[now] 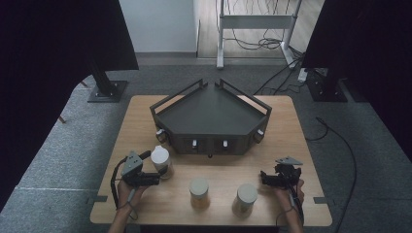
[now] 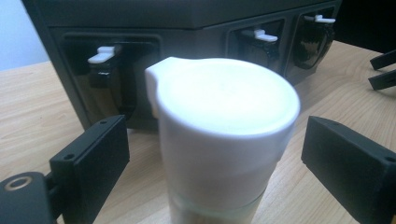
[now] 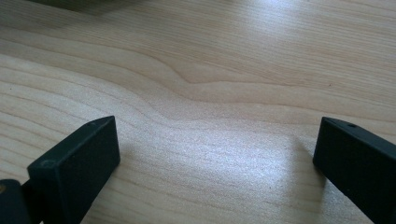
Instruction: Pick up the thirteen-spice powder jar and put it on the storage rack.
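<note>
From the high view, the left gripper (image 1: 156, 178) sits at the near left of the desk (image 1: 145, 116) with a white-lidded jar (image 1: 161, 160) at its tip, but that angle does not settle whether the fingers touch it. The left gripper view does: the jar (image 2: 224, 140) stands upright between the two black fingers (image 2: 91, 163), which are spread wide with a clear gap on each side, so nothing is clamped. That close view also shows the lid's small side tab and, just behind the jar, the front of the dark rack (image 2: 187, 28) with white latches in its recesses (from above these are only pale dots).

The right gripper (image 1: 265, 177) rests at the near right of the desk. In the right gripper view its fingers (image 3: 77, 158) stand wide apart over bare wood grain, holding nothing.

The high view alone takes in two more jars (image 1: 199, 192) with greyish lids, standing near the front edge between the grippers, well apart from the rack (image 1: 209, 119).

The desk is pale wood on grey carpet (image 1: 63, 145); black curtains (image 1: 53, 43) hang at both sides, and cables (image 1: 262, 43) trail around a metal stand at the back.
</note>
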`<state>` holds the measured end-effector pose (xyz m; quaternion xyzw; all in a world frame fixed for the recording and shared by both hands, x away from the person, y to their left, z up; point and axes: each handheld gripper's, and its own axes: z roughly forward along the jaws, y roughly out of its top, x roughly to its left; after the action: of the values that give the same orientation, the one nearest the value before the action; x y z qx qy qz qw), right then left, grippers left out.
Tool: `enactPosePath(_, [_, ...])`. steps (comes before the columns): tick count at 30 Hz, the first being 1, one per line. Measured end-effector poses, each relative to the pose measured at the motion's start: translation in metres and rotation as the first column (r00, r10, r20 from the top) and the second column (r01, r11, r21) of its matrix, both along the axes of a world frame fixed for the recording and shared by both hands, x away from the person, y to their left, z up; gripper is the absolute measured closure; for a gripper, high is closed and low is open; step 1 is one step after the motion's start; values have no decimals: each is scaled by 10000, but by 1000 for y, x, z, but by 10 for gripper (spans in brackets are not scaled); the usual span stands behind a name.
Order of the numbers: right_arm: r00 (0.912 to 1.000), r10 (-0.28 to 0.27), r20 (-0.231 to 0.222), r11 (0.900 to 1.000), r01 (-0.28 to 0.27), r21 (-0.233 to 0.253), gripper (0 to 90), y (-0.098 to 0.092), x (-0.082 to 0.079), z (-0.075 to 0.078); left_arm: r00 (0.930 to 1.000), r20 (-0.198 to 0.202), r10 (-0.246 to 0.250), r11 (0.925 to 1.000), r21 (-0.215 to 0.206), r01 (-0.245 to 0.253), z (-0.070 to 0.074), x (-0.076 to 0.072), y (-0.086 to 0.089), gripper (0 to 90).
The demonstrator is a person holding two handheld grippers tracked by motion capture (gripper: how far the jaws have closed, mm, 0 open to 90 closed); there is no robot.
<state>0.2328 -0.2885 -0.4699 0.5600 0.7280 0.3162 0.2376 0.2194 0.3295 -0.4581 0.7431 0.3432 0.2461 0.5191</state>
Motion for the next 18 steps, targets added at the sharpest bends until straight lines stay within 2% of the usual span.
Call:
enactPosePath(6, [10000, 0, 0, 10000, 0, 0, 0, 0, 0, 0, 9999, 10, 148, 9999, -22, -148, 0, 0, -6, 74])
enactPosePath(11, [10000, -1, 0, 10000, 1, 0, 0, 0, 0, 0, 9992, -75, 397, 9989, -250, -399, 0, 0, -10, 76])
enactPosePath(14, [10000, -2, -2, 10000, 2, -2, 0, 0, 0, 0, 9990, -105, 433, 9984, -368, -437, -1, 1, -12, 107])
enactPosePath(18, [10000, -4, -3, 10000, 4, -4, 0, 0, 0, 0, 9987, -118, 501, 9985, -235, -504, 0, 2, -17, 155])
